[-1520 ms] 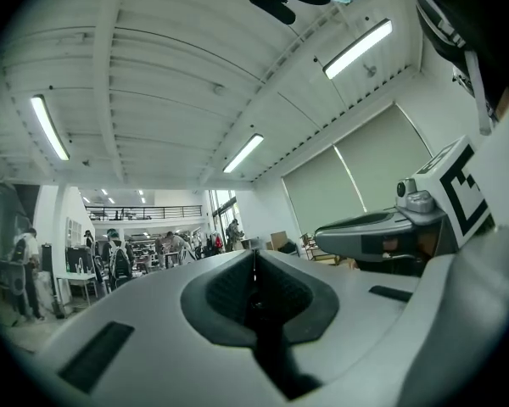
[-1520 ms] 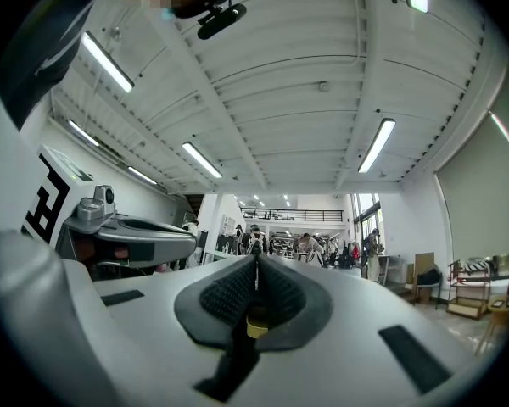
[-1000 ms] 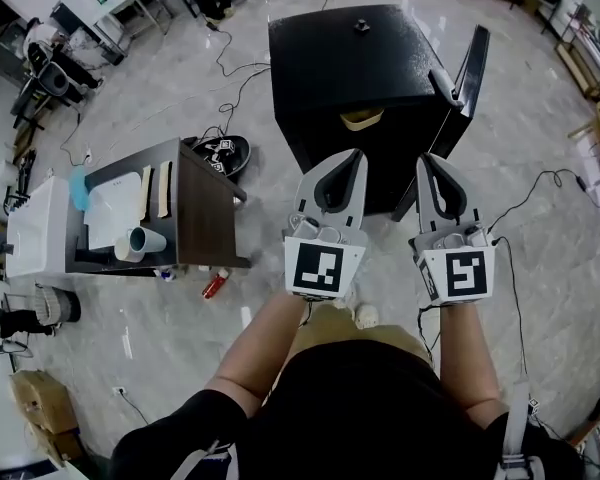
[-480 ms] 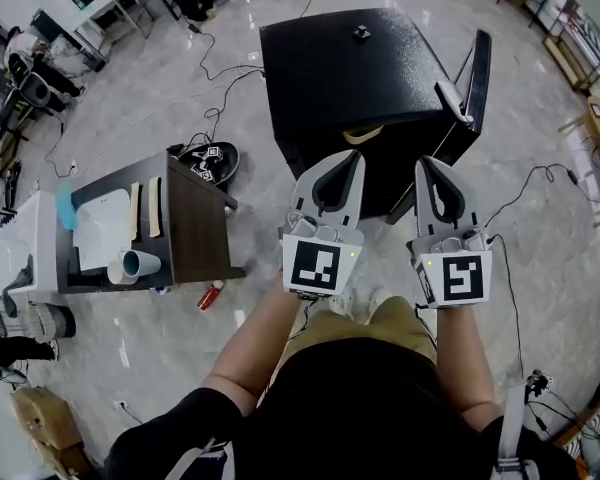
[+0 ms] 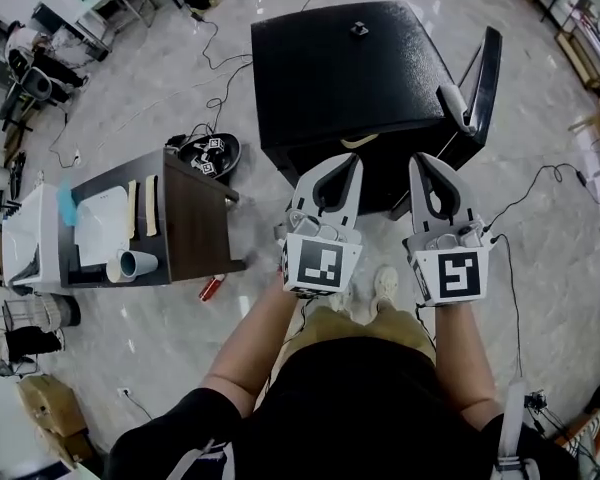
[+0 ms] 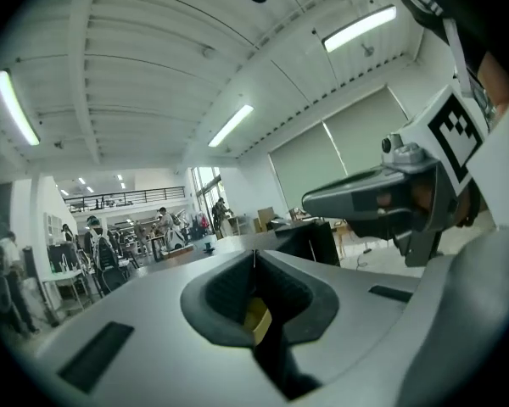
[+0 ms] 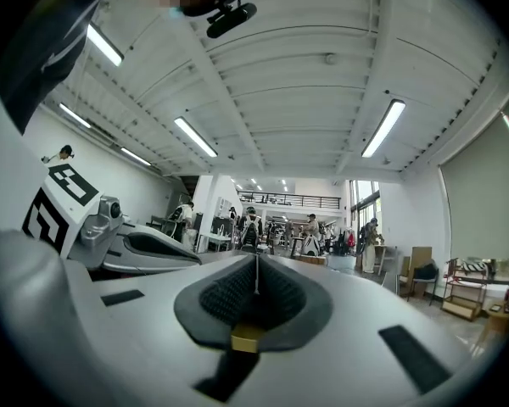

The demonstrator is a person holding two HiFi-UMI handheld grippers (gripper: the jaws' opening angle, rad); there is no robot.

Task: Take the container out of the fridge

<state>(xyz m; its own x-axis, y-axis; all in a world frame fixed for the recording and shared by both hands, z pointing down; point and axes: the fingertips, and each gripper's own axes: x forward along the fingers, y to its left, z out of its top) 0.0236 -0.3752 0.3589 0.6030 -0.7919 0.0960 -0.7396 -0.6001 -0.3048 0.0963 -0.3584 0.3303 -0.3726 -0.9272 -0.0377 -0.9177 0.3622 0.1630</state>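
A small black fridge [image 5: 345, 73] stands on the floor ahead of me, seen from above in the head view, its door [image 5: 482, 76] swung open at the right. A tan rim of the container [image 5: 357, 141] peeks out under the fridge's front edge. My left gripper [image 5: 348, 161] and right gripper [image 5: 423, 162] are held side by side just in front of the fridge, above the floor, both shut with nothing in them. In the left gripper view the jaws [image 6: 254, 257] meet, and in the right gripper view the jaws [image 7: 255, 261] meet too. Both gripper cameras look out level across the hall.
A low dark table [image 5: 195, 223] with a white cup [image 5: 135, 264] and a tray stands at the left. A black round device [image 5: 208, 152] and cables lie on the floor beside the fridge. A red object [image 5: 211, 288] lies by the table. Furniture lines the room's edges.
The view has shifted slightly, so the fridge and table sit a little further left and up. Both grippers stay shut and side by side, drawn slightly nearer the fridge front.
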